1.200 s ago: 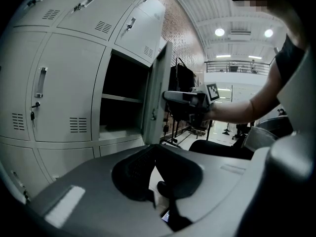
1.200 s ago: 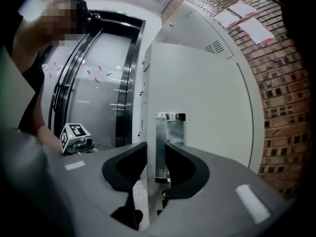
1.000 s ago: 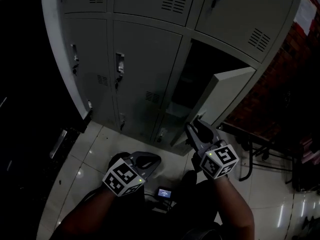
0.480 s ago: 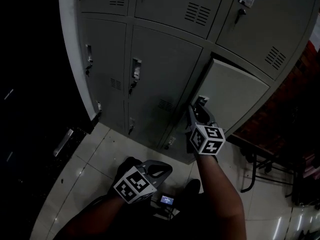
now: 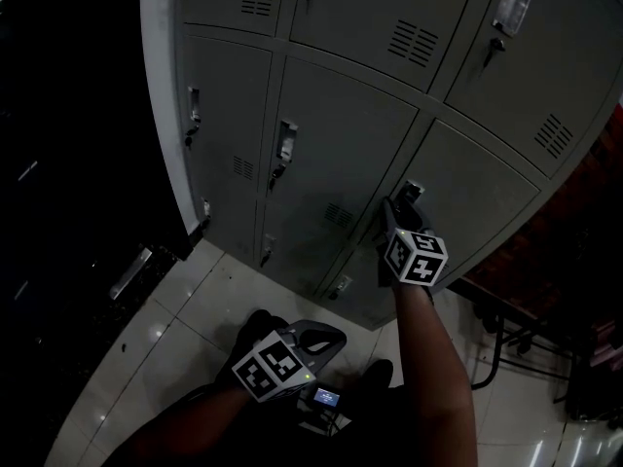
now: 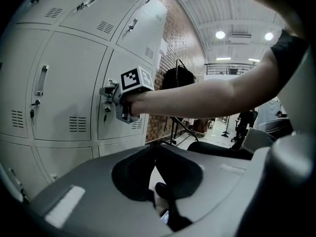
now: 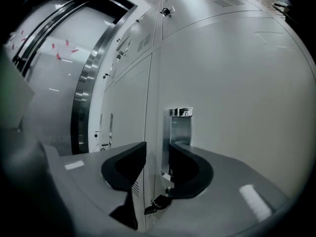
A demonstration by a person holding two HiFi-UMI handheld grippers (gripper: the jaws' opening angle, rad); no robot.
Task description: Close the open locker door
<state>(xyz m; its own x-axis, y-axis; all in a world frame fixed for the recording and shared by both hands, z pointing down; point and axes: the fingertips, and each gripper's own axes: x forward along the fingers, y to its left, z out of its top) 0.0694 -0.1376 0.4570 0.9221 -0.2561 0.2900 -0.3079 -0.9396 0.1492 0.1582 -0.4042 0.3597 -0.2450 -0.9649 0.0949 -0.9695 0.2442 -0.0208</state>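
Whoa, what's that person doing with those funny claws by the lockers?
A person holds a gripper in each hand in front of grey lockers. The right gripper is up against the locker door, right by its metal handle. Its jaws are opening and grip nothing. That door sits flush with its neighbours, so it looks closed. The left gripper hangs low over the floor, jaws together and empty.

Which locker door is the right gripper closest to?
The right column's middle door; the right gripper, jaws opening and gripping nothing, sits at its handle.
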